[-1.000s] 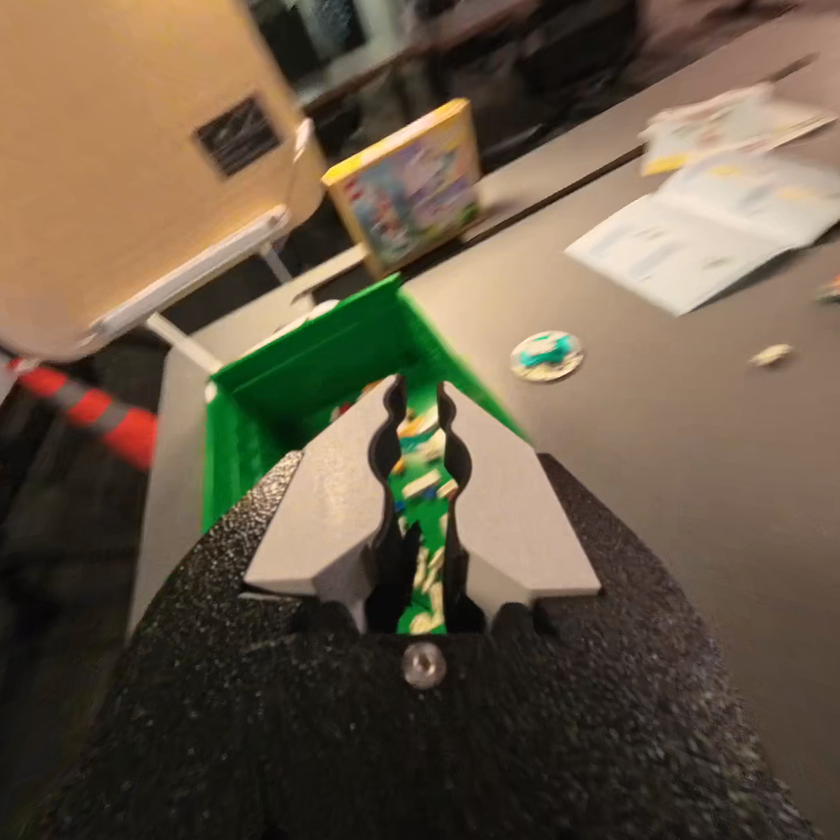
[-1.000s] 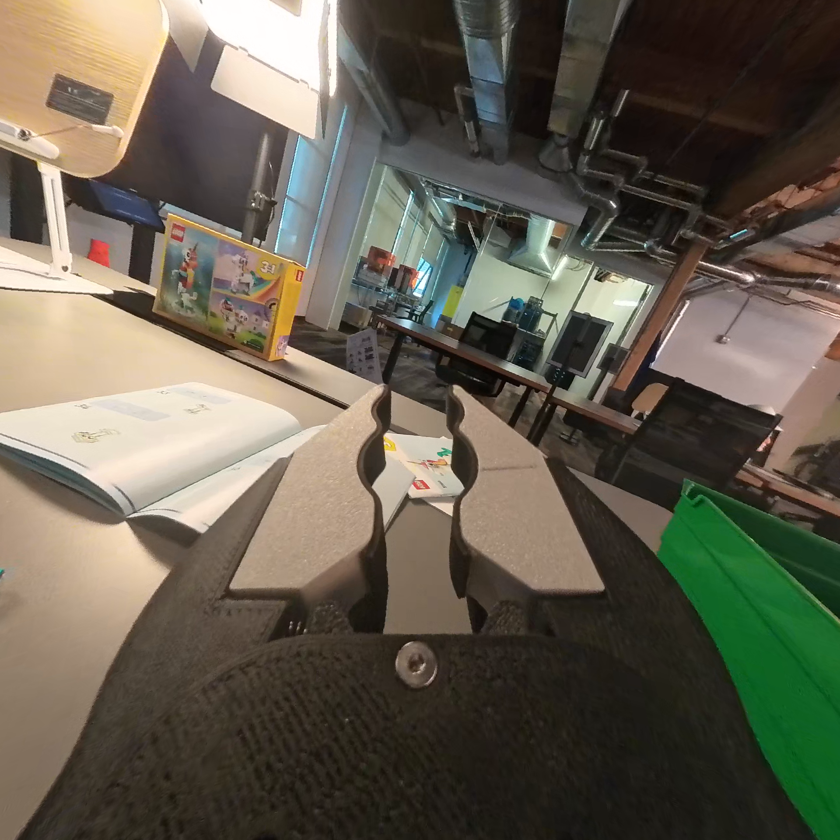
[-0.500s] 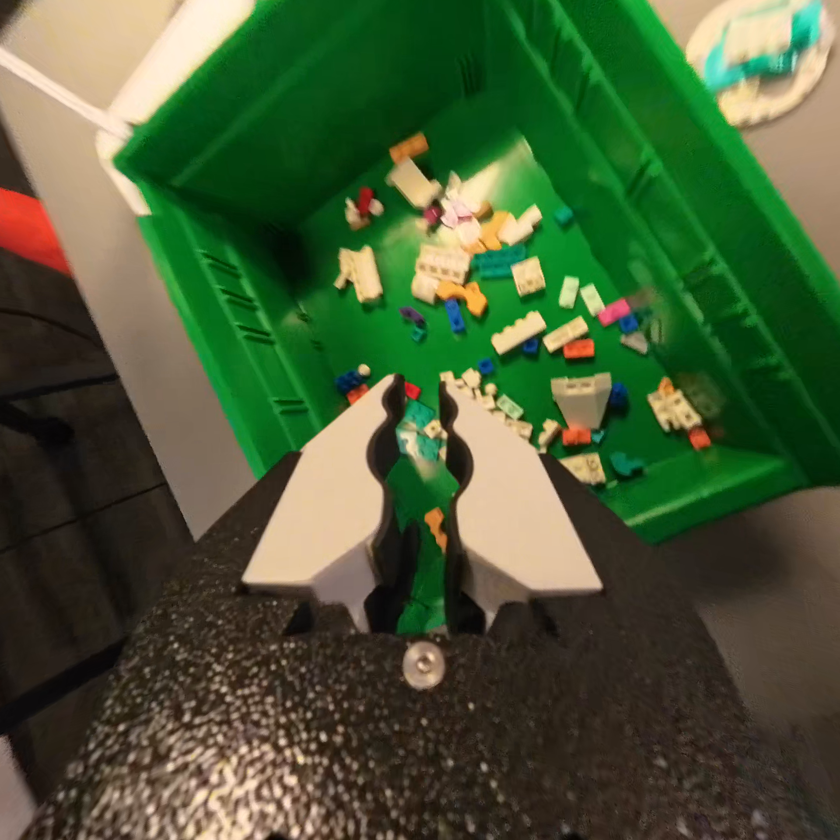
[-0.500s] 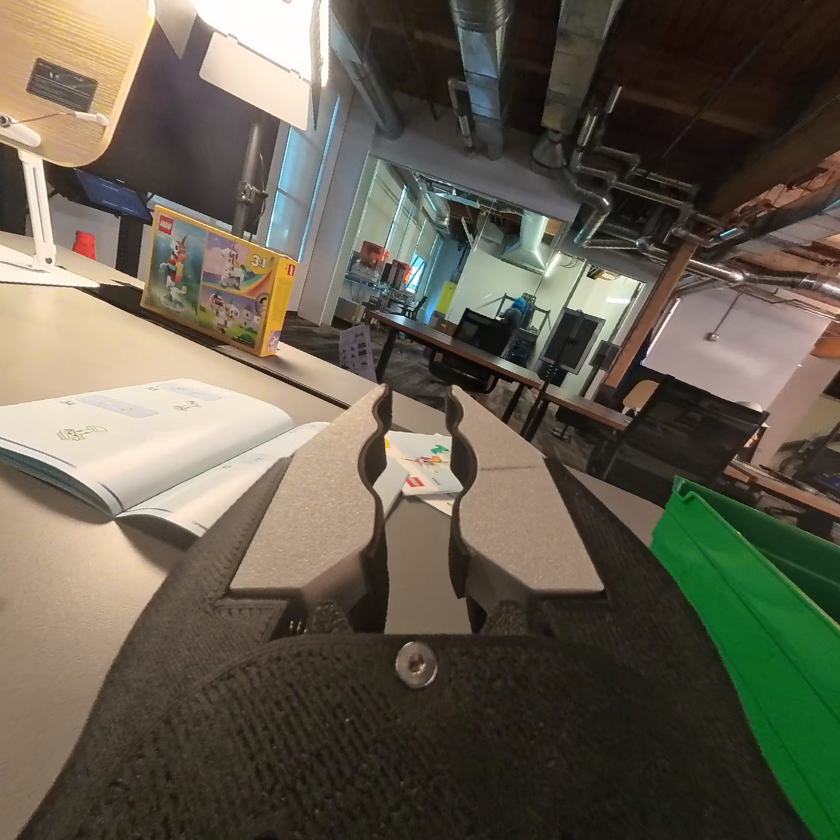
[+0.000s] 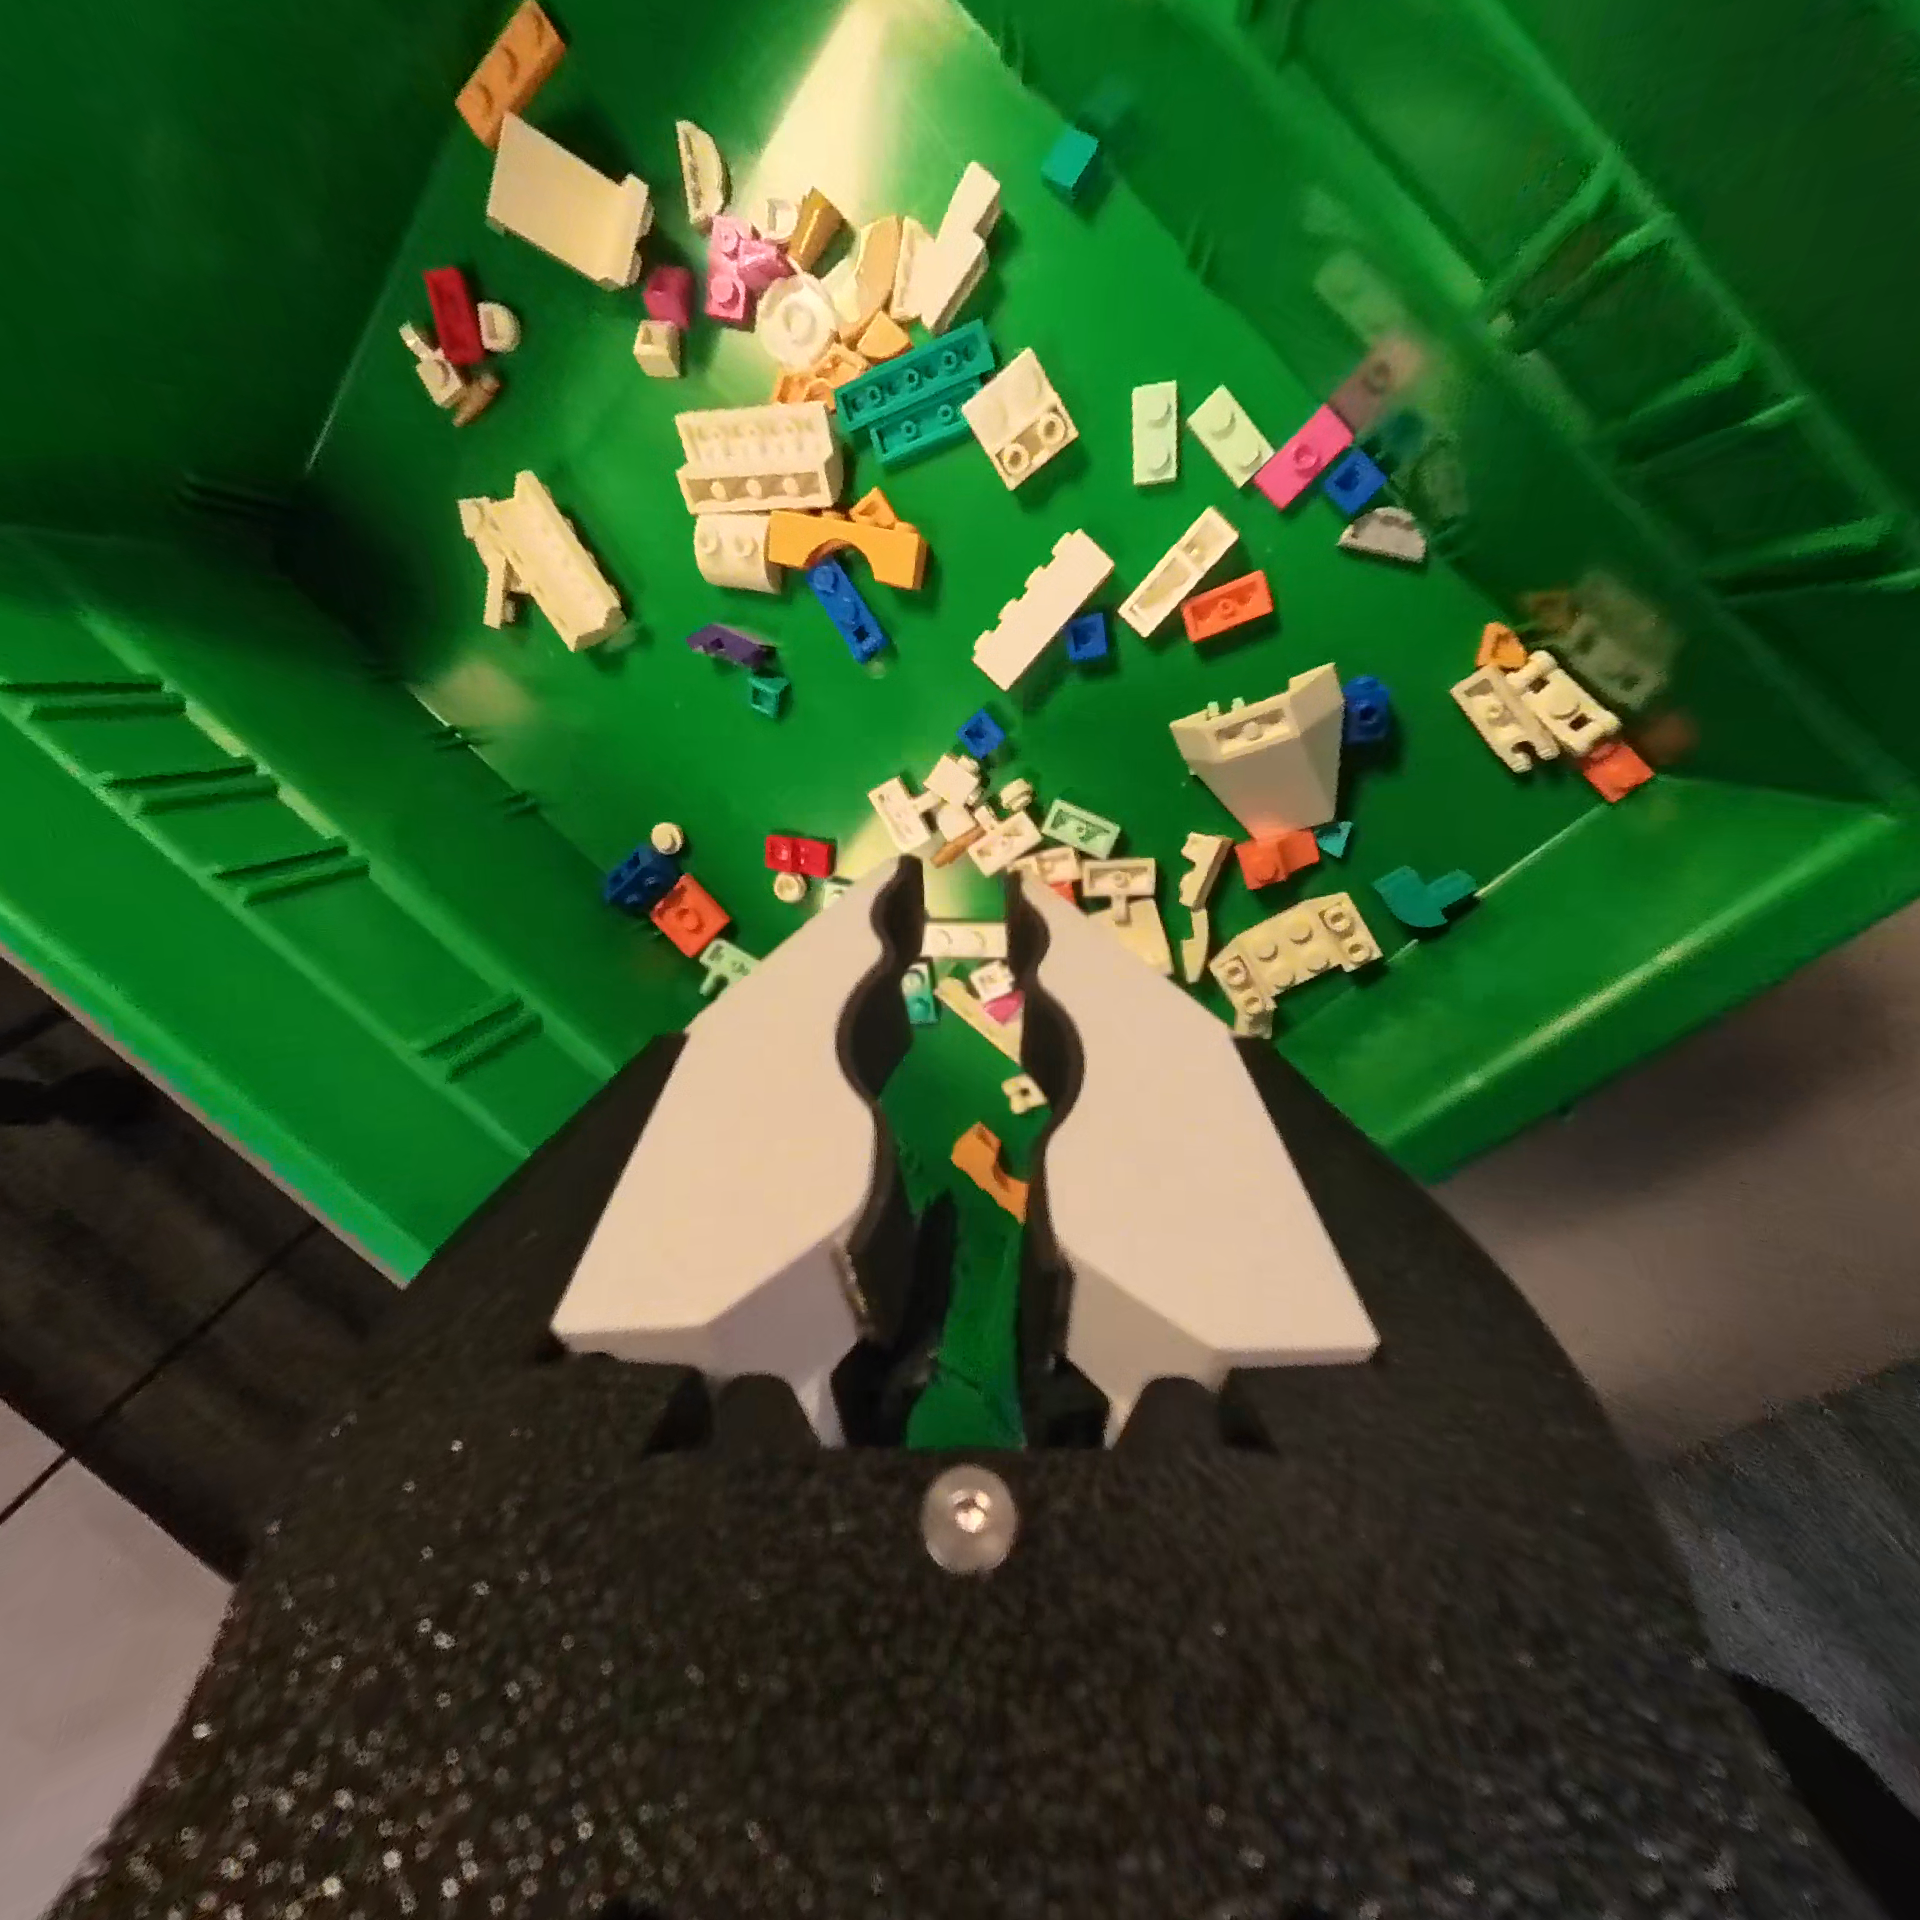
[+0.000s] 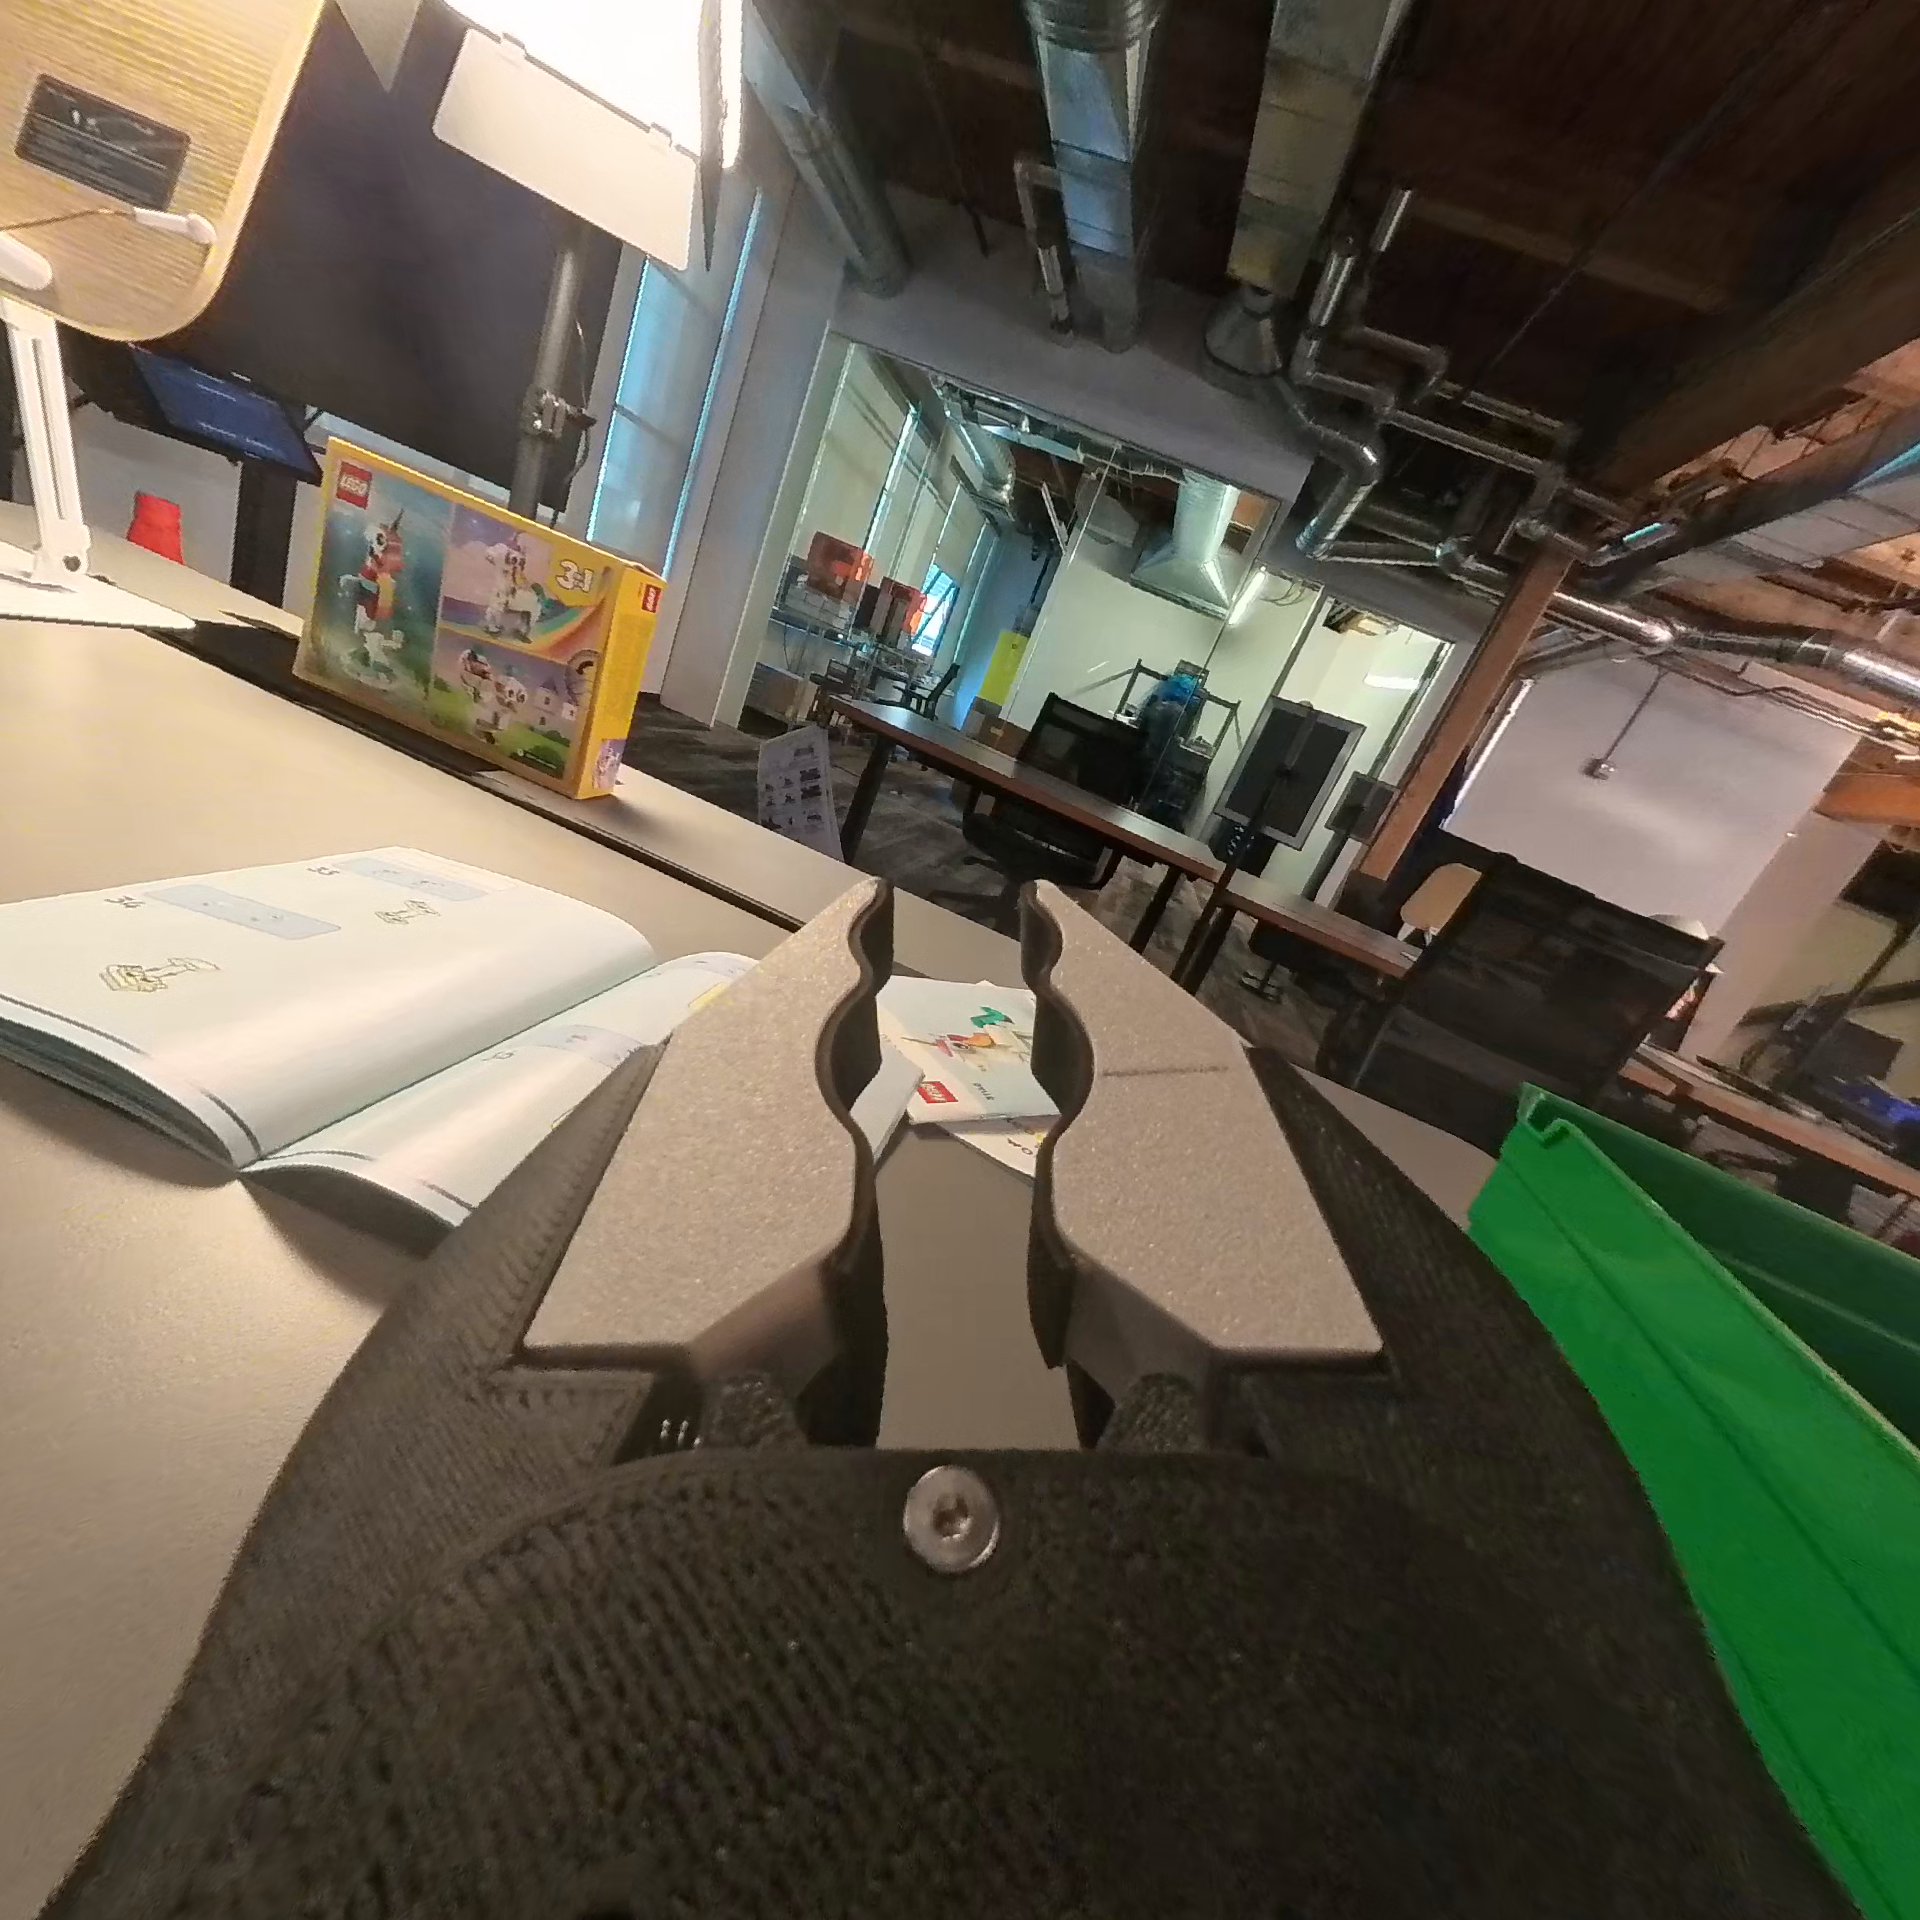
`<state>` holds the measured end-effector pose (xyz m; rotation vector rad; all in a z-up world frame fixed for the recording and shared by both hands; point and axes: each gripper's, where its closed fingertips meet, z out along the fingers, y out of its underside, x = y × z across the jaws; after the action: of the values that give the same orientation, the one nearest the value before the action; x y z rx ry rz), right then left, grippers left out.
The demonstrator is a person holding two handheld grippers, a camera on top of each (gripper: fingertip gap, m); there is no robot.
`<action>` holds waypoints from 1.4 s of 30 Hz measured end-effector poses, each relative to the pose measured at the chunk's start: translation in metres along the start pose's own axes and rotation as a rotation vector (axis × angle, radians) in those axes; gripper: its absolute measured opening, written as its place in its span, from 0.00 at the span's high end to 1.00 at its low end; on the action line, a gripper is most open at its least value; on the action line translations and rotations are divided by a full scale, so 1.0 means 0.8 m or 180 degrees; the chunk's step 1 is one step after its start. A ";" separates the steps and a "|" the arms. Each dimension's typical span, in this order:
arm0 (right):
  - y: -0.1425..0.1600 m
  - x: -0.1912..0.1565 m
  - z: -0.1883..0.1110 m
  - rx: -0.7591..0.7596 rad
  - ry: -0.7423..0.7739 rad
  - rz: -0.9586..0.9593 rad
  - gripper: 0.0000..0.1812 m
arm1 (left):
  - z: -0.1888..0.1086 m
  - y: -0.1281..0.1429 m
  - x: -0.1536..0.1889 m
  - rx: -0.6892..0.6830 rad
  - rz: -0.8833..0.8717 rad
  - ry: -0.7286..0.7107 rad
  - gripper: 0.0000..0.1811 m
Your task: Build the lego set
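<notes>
A green bin [image 5: 260, 790] holds several loose lego bricks: white, orange, teal, blue, pink and red. My left gripper [image 5: 961, 883] hangs above the bin's near side, pointing down into it, slightly open and empty. A small white plate [image 5: 961, 940] and an orange piece [image 5: 987, 1164] show between its fingers, lying on the bin floor. My right gripper [image 6: 954, 914] is slightly open and empty, low over the grey table [image 6: 156, 1351]. The bin's wall shows in the right wrist view [image 6: 1714, 1351] at the right.
An open instruction booklet [image 6: 312, 987] lies on the table at the left, with a smaller leaflet [image 6: 977, 1081] beyond the right gripper. The yellow lego box [image 6: 478, 613] stands at the table's far edge. A lamp stand [image 6: 47, 499] is at the far left. Left tips to right tips: about 60 cm.
My left gripper has moved over the green bin and tipped down to look straight into it, coming closer to the bricks. My right gripper has shifted slightly to the left.
</notes>
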<state>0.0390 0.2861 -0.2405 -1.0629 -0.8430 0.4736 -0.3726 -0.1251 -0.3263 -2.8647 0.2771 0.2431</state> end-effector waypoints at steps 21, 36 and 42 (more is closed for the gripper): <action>-0.005 -0.011 -0.001 0.0091 -0.0135 -0.0011 0.85 | 0.019 0.057 0.057 -0.0857 -0.0100 0.0960 0.96; -0.002 -0.019 0.004 -0.0017 -0.0196 -0.0043 0.85 | -0.006 -0.030 0.023 0.0325 -0.0066 0.0202 0.93; -0.075 -0.093 0.036 -0.0253 -0.0966 0.0318 0.90 | -0.151 -0.148 0.022 0.2223 -0.0713 -0.1247 0.94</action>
<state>-0.0319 0.2239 -0.2078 -1.1260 -1.0865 0.7025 -0.3137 -0.0475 -0.1868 -2.0811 -0.0384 0.5314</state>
